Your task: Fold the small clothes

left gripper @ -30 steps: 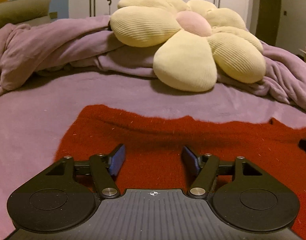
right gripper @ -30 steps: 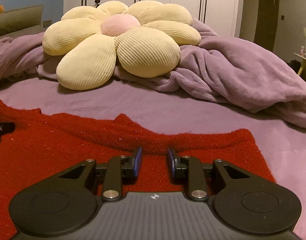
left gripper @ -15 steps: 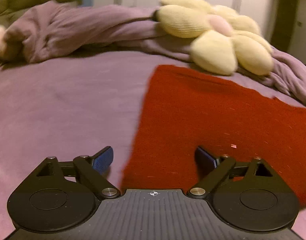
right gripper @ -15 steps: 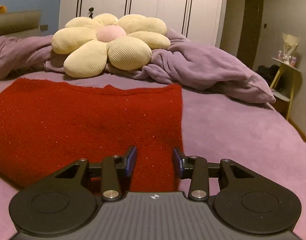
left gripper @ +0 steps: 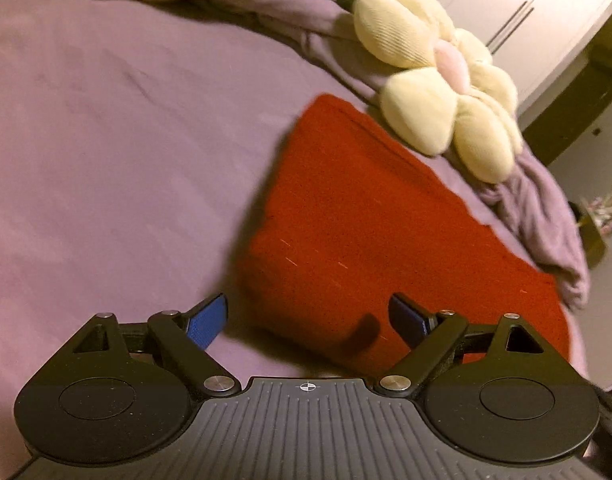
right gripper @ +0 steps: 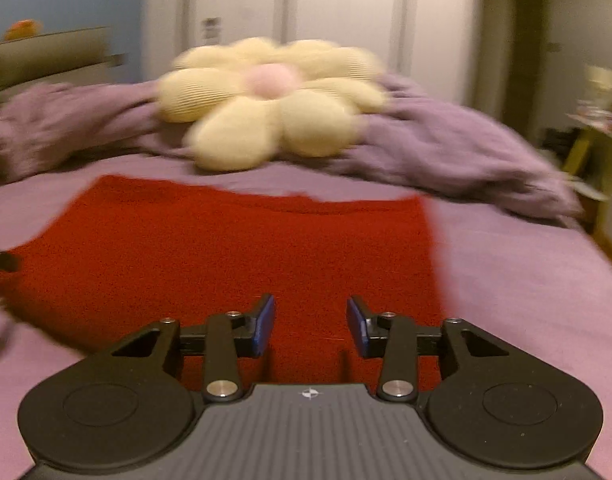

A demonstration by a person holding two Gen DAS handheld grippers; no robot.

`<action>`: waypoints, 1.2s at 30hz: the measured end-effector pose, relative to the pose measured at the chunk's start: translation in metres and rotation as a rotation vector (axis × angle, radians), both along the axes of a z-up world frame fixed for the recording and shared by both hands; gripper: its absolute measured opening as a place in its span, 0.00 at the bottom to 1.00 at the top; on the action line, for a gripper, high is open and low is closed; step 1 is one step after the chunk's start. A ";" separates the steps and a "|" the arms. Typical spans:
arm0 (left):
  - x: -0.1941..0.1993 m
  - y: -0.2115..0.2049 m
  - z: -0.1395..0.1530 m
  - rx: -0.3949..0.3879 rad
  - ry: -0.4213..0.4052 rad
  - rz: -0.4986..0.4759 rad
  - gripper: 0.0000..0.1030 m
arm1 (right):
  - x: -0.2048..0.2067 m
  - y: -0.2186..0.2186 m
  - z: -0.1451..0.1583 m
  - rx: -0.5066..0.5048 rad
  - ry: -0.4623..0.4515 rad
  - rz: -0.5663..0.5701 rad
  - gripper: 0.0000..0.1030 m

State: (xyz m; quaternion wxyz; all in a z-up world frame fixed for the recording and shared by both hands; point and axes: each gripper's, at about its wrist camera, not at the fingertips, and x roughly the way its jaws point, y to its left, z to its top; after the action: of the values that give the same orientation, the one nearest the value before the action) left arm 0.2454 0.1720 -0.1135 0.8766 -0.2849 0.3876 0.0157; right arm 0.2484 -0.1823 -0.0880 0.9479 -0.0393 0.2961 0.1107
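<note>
We are hovering both grippers over a red knit garment [right gripper: 234, 256] lying flat on the purple bed sheet [left gripper: 106, 128].

Beyond its far edge, a crumpled purple blanket [right gripper: 445, 144] is carrying a yellow flower cushion [right gripper: 270, 104]. Our left gripper [left gripper: 307, 316] is standing wide, having just been opening, with the garment's near corner below the gap. Our right gripper [right gripper: 309, 326] is standing narrower, just closing, pads clear of the knit.
</note>
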 end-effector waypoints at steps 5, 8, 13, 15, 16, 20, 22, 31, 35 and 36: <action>0.006 -0.023 -0.006 0.065 0.010 0.003 0.90 | 0.013 0.052 -0.019 0.033 0.022 0.097 0.25; 0.011 -0.021 -0.015 0.042 0.024 0.014 0.91 | 0.018 0.055 -0.036 -0.006 0.034 0.101 0.25; 0.007 -0.014 -0.017 0.004 0.013 0.020 0.91 | 0.010 0.051 -0.024 -0.071 0.005 0.122 0.25; 0.006 -0.009 -0.018 -0.022 0.012 0.026 0.91 | 0.004 0.035 -0.016 -0.053 -0.036 0.054 0.25; 0.007 -0.007 -0.019 -0.035 0.012 0.029 0.91 | 0.001 0.026 -0.015 -0.055 -0.056 0.026 0.25; 0.010 -0.001 -0.018 -0.061 0.020 0.040 0.91 | 0.000 -0.022 -0.044 -0.126 -0.003 -0.129 0.26; 0.013 0.000 -0.018 -0.055 0.023 0.043 0.91 | -0.007 -0.051 -0.052 -0.042 0.003 -0.133 0.25; 0.019 -0.002 -0.019 -0.025 0.040 0.038 0.91 | -0.025 -0.073 -0.037 -0.036 -0.015 -0.219 0.28; 0.020 -0.001 -0.020 -0.025 0.040 0.035 0.91 | -0.020 -0.071 -0.039 -0.054 -0.007 -0.224 0.28; 0.020 -0.001 -0.020 -0.033 0.038 0.037 0.91 | -0.020 -0.070 -0.037 -0.058 -0.011 -0.228 0.28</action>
State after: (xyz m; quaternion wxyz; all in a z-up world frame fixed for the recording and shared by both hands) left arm 0.2653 0.1713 -0.1335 0.8639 -0.3059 0.3989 0.0308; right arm 0.2281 -0.2519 -0.1247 0.9544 -0.0332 0.2966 -0.0065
